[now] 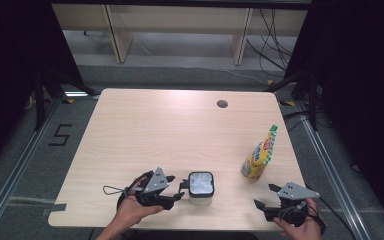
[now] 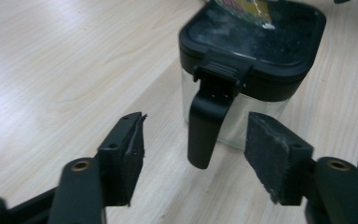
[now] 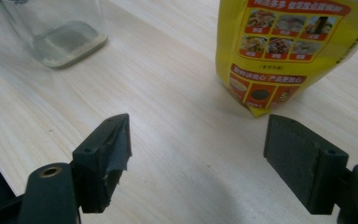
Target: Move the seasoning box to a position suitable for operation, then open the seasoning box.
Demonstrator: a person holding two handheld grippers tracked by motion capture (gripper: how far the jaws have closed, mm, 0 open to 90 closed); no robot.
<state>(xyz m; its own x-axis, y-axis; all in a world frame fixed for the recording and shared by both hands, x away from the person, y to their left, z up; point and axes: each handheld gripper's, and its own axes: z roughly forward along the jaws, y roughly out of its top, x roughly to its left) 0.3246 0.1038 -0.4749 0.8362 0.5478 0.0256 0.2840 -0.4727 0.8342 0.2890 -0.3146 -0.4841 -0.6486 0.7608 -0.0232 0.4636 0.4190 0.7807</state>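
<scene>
A square clear jar (image 1: 201, 187) with a black lid (image 2: 256, 42) stands near the table's front edge. Its black latch (image 2: 209, 116) hangs down from the lid on the side facing my left gripper (image 1: 182, 190). That gripper (image 2: 198, 140) is open, its pads standing on either side of the latch without touching it. A yellow printed pouch (image 1: 260, 155) stands upright to the right of the jar. My right gripper (image 1: 263, 196) rests at the front right corner, open and with nothing in it, pointing at the pouch's base (image 3: 284, 46). The jar's glass bottom (image 3: 60, 32) appears at the upper left of the right gripper view.
The light wooden table (image 1: 170, 130) has a round cable hole (image 1: 222, 104) near its far edge. Beyond it are wooden furniture legs and loose cables on the floor. Metal rails run along both sides of the table.
</scene>
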